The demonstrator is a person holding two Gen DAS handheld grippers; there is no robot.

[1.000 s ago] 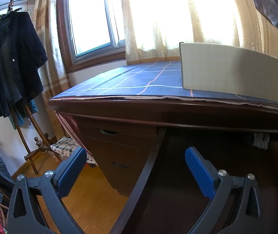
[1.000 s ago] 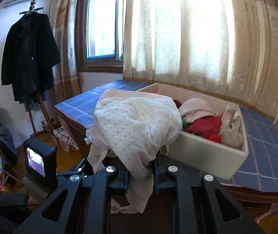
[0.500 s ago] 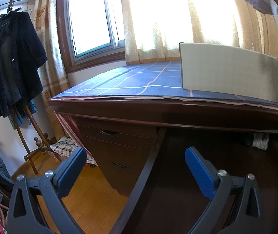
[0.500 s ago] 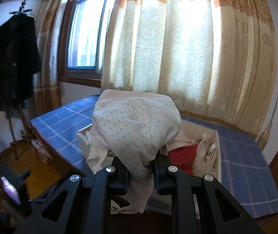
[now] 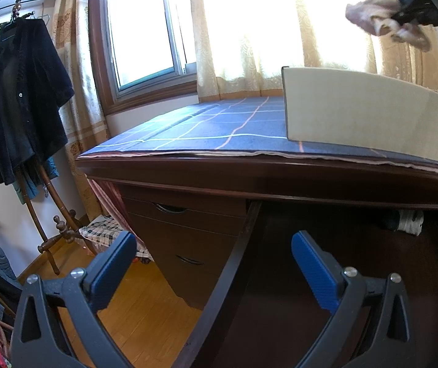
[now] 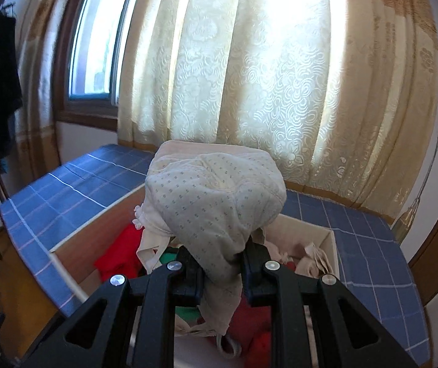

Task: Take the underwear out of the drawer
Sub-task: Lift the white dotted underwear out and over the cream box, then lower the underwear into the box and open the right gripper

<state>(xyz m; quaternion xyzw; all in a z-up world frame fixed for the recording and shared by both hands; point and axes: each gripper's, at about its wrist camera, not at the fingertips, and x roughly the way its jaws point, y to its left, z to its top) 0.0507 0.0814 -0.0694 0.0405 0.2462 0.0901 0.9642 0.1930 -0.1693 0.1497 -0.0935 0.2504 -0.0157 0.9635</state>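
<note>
Underwear (image 6: 215, 202), pale with small dot print, bunched up and clamped in the right tongs (image 6: 221, 271); fabric balloons above the jaws, a tail hangs below them. Held in the air over an open cream box (image 6: 331, 239) full of clothes: red item (image 6: 117, 254), green bit, beige pieces. Box sits on the table (image 6: 62, 193), which has a blue checked cloth. Cream patterned curtain (image 6: 249, 70) behind, window (image 6: 96, 40) to the left.

Left wrist view: same underwear (image 5: 381, 23) seen top right, held by the right tongs high above the box (image 5: 366, 113). Left tongs (image 5: 214, 265) apart, blue pads, nothing between them, low in front of the open dark drawer (image 5: 326, 276) under the table edge. Small rolled white-and-dark item (image 5: 407, 220) at the drawer's back. Closed drawers (image 5: 188, 233) to the left. Dark coat (image 5: 16, 98) on a wooden stand, wood floor (image 5: 133, 309).
</note>
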